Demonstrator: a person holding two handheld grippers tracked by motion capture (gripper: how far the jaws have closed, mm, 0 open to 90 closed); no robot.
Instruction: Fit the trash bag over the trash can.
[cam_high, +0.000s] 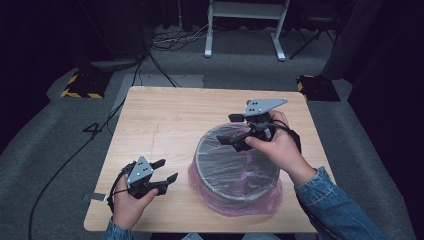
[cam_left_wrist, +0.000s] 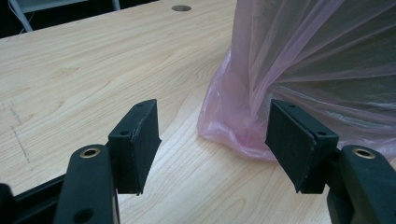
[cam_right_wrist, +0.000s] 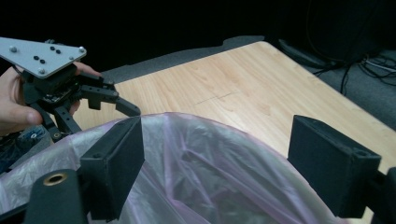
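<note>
A round grey bin (cam_high: 235, 172) stands on the right half of the wooden table (cam_high: 160, 117), with a thin pink plastic bag (cam_high: 227, 162) stretched over its top and bunched around its base. My right gripper (cam_high: 229, 130) hovers open over the bin's far rim, with the bag (cam_right_wrist: 210, 163) below its spread jaws and nothing between them. My left gripper (cam_high: 166, 170) rests open near the table's front left, pointing at the bin. Its jaws (cam_left_wrist: 215, 144) are wide apart, and the bag's crumpled lower edge (cam_left_wrist: 238, 126) lies just ahead of them, untouched.
The table's left and far parts are bare wood, with a small round hole (cam_left_wrist: 181, 8) near an edge. On the floor behind stand a white frame (cam_high: 245, 30), loose cables (cam_high: 170, 40) and two yellow-and-black striped blocks (cam_high: 82, 85) (cam_high: 317, 86).
</note>
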